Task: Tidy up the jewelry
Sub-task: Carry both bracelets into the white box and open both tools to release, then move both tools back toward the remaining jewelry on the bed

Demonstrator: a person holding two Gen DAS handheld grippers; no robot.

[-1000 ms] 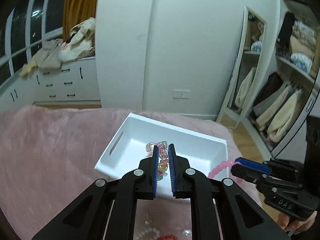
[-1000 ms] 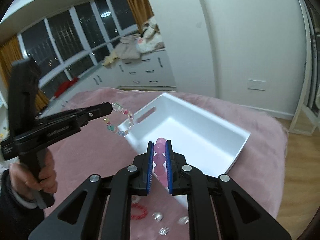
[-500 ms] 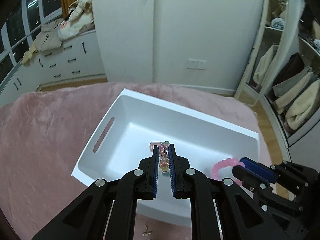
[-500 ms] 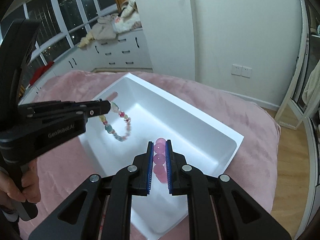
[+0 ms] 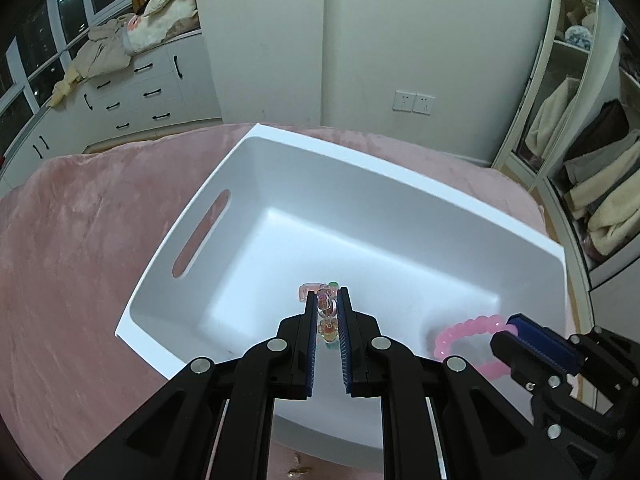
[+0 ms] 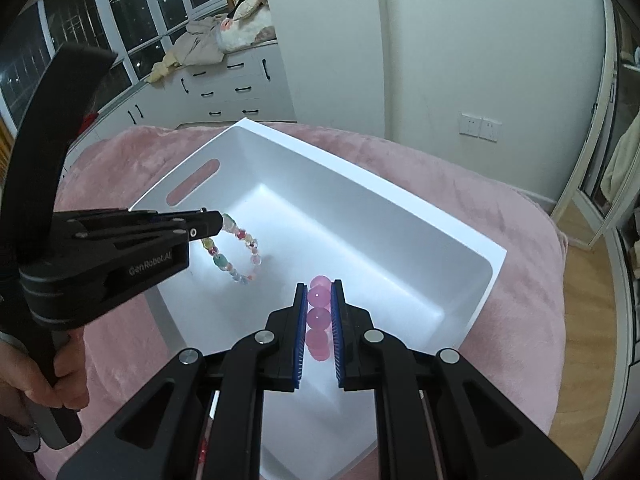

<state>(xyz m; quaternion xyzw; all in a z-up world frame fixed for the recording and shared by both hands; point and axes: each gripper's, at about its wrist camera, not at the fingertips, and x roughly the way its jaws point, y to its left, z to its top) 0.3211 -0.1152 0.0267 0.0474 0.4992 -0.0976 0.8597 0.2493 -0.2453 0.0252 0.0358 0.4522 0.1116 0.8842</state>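
The mixed bracelet (image 6: pixel 240 252) of pastel and clear beads hangs over the near-left part of the white bin (image 5: pixel 280 140), pinched at its top by the left gripper (image 5: pixel 326 300). The pink bracelet (image 6: pixel 319 312) of round beads hangs over the bin's near-right part, clamped between the blue pads of the right gripper (image 6: pixel 319 292). The bin sits on a pink blanket (image 5: pixel 80 240). White drawers (image 5: pixel 136 92) stand far left.

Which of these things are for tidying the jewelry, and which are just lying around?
For the job:
multicolored bead bracelet in the left gripper
pink bead bracelet in the right gripper
white bin

Lying about:
pile of clothes on the drawers
pink blanket
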